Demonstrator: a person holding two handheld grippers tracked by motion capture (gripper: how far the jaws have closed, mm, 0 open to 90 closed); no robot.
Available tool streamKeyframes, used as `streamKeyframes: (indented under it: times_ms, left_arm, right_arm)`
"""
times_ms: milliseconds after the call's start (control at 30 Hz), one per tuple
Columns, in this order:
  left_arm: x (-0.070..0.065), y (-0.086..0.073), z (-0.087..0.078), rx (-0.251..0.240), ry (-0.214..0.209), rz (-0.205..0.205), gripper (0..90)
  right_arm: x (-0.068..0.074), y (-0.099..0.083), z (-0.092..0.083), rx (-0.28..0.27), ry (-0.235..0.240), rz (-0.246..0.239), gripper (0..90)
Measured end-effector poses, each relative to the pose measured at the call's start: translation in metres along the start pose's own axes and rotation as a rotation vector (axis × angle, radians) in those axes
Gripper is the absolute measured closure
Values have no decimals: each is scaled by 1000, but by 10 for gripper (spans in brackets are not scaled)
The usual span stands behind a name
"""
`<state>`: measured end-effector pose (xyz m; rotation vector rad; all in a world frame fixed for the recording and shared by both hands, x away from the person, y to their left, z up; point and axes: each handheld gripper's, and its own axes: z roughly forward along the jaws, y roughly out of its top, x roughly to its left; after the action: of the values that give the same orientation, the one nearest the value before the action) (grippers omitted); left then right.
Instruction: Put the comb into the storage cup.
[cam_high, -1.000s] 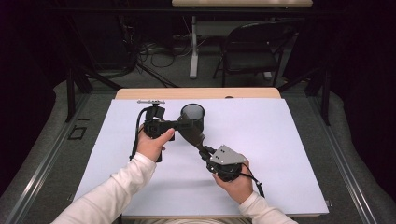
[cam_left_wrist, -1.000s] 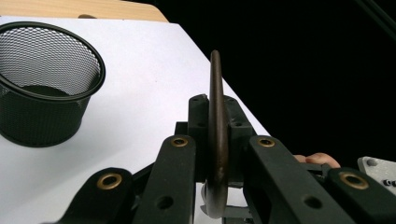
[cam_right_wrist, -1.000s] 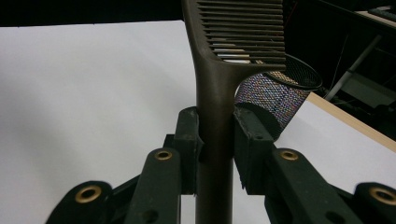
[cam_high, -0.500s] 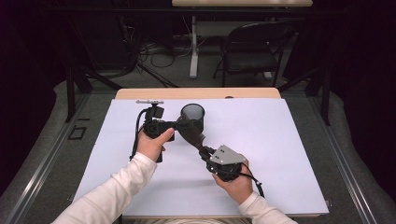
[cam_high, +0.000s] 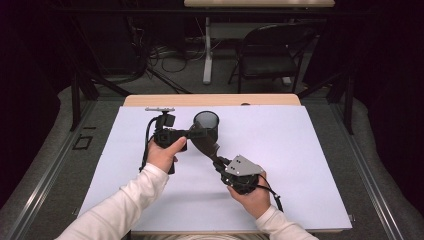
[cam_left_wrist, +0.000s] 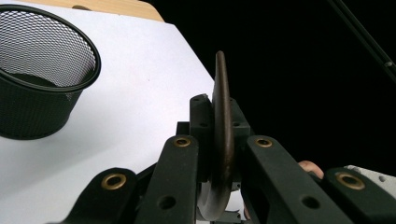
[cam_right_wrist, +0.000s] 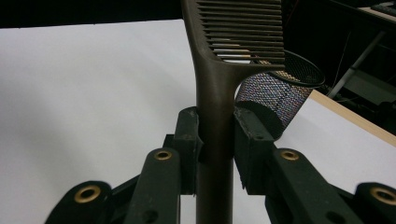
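**Comb held at both ends beside the cup**

Your left gripper and right gripper both clamp the brown comb just beside the mesh cup — apparently empty. The comb isn't in yet — dropping it in remains.
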<state>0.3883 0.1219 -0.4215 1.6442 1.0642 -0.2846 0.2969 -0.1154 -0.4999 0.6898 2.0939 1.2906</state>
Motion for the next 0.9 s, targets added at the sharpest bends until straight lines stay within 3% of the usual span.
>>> streamKeyframes:
  times_ms: [433,900]
  left_arm:
    - [1,0,3,6,4,0,865]
    - [5,2,1,-7,19,-11,865]
  right_arm:
    - [-1,0,1,1,-4,14,687]
    - [-3,0,1,-4,-9,26,578]
